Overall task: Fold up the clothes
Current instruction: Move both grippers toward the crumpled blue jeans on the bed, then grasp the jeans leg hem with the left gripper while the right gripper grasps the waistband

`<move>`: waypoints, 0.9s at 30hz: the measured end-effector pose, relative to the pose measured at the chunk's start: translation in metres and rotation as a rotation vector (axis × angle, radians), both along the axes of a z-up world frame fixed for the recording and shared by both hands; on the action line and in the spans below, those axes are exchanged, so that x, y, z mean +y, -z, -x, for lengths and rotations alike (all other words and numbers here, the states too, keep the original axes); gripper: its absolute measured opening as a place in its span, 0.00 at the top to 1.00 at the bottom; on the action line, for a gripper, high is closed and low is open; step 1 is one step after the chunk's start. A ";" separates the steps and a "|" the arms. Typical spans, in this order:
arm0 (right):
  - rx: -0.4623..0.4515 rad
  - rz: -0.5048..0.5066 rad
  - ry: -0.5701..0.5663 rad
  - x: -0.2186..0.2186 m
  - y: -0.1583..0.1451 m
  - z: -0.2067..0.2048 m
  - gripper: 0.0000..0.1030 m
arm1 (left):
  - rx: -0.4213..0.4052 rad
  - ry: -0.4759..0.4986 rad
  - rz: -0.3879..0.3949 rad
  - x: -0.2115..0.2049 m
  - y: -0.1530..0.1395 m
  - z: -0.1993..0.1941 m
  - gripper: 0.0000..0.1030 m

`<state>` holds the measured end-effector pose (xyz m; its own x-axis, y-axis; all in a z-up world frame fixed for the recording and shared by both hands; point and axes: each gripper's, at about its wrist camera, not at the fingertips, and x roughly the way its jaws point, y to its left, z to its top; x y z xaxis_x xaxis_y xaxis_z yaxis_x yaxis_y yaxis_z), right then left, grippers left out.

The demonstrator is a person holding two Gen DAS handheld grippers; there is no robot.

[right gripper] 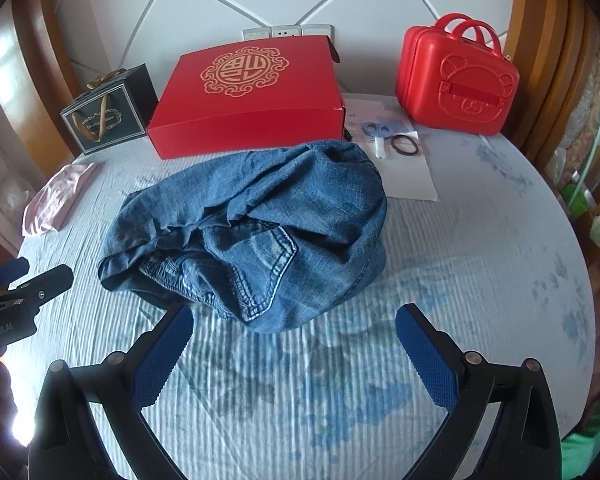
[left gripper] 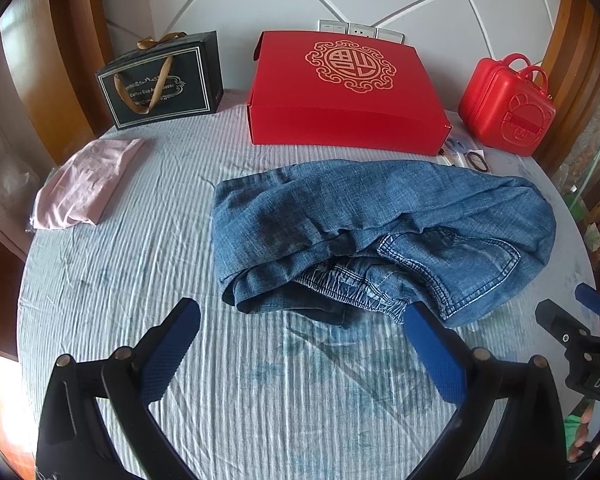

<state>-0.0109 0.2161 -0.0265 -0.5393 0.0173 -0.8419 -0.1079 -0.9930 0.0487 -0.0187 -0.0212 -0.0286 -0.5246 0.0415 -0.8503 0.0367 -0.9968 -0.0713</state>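
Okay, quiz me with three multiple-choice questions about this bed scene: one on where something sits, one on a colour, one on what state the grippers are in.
1. Where is the pink garment relative to the jeans?
A. on top of them
B. off to their left, apart
C. inside the big box

2. What colour is the small handled case?
A. red
B. black
C. blue

3. How do the left gripper and right gripper stand?
A. both clamped on denim
B. one shut, one open
C. both open, holding nothing

Answers: B, bare sheet separates them; A, it is all red; C, the pads are wide apart over the sheet.
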 end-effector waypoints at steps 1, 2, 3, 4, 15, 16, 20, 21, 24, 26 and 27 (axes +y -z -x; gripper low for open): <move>-0.004 0.002 0.001 0.000 0.001 0.001 0.00 | -0.007 0.003 -0.006 -0.001 0.002 0.002 0.00; -0.008 0.005 0.004 0.001 0.003 0.002 0.00 | -0.016 0.006 -0.010 -0.003 0.005 0.004 0.00; -0.012 0.009 0.007 0.002 0.005 0.003 0.00 | -0.026 0.007 -0.012 -0.004 0.009 0.007 0.00; -0.016 0.013 0.010 0.003 0.006 0.004 0.00 | -0.037 0.004 -0.009 -0.006 0.013 0.009 0.00; -0.068 0.152 0.028 0.029 0.035 0.006 0.00 | -0.092 -0.042 0.061 -0.037 0.070 0.051 0.00; -0.077 0.160 0.035 0.031 0.039 0.007 0.00 | -0.092 -0.040 0.059 -0.038 0.075 0.057 0.00; -0.116 0.202 0.053 0.037 0.056 0.015 0.01 | -0.093 -0.039 0.085 -0.038 0.101 0.085 0.00; -0.123 0.206 0.056 0.038 0.060 0.019 0.01 | -0.092 -0.040 0.101 -0.038 0.107 0.093 0.00; -0.137 0.236 0.049 0.034 0.073 0.033 0.03 | -0.108 -0.047 0.122 -0.040 0.126 0.112 0.00; -0.142 0.252 0.045 0.031 0.084 0.044 0.09 | -0.135 -0.053 0.108 -0.044 0.139 0.123 0.00; -0.147 0.255 0.046 0.030 0.091 0.051 0.18 | -0.145 -0.056 0.093 -0.046 0.145 0.126 0.00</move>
